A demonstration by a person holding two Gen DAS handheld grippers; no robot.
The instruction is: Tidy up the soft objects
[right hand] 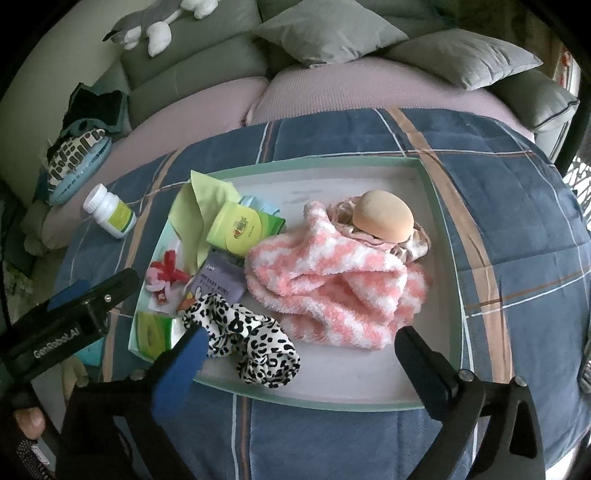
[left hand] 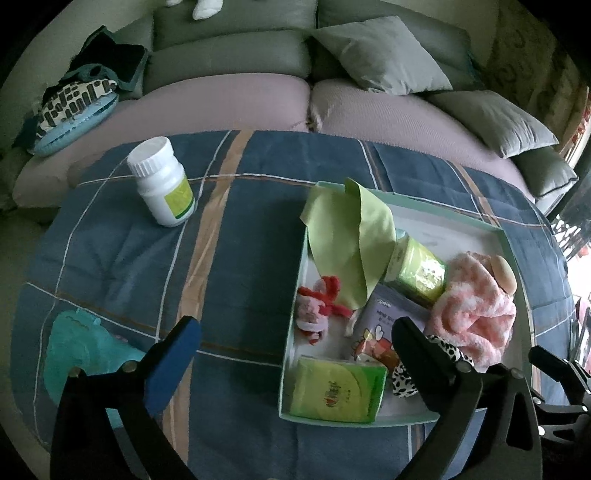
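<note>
A green-rimmed tray (right hand: 332, 400) lies on a blue plaid quilt. In it are a pink-and-white fluffy cloth (right hand: 332, 288), a peach round sponge (right hand: 382, 218), a leopard-print fabric band (right hand: 251, 339), a light green cloth (right hand: 195, 210), wipes packs (right hand: 242, 225) and a red-and-pink toy (right hand: 166, 277). My right gripper (right hand: 301, 336) is open above the tray's near side, the leopard band lying loose by its left finger. My left gripper (left hand: 295, 328) is open over the tray's left wall (left hand: 295, 280), holding nothing. The fluffy cloth (left hand: 472, 314) and green cloth (left hand: 351, 240) also show there.
A white bottle (left hand: 162, 181) stands on the quilt (left hand: 240, 258) left of the tray. A teal soft item (left hand: 81, 354) lies at the quilt's near left. Behind is a sofa with grey cushions (right hand: 332, 29), a plush toy (right hand: 147, 26) and a patterned pouch (left hand: 74, 107).
</note>
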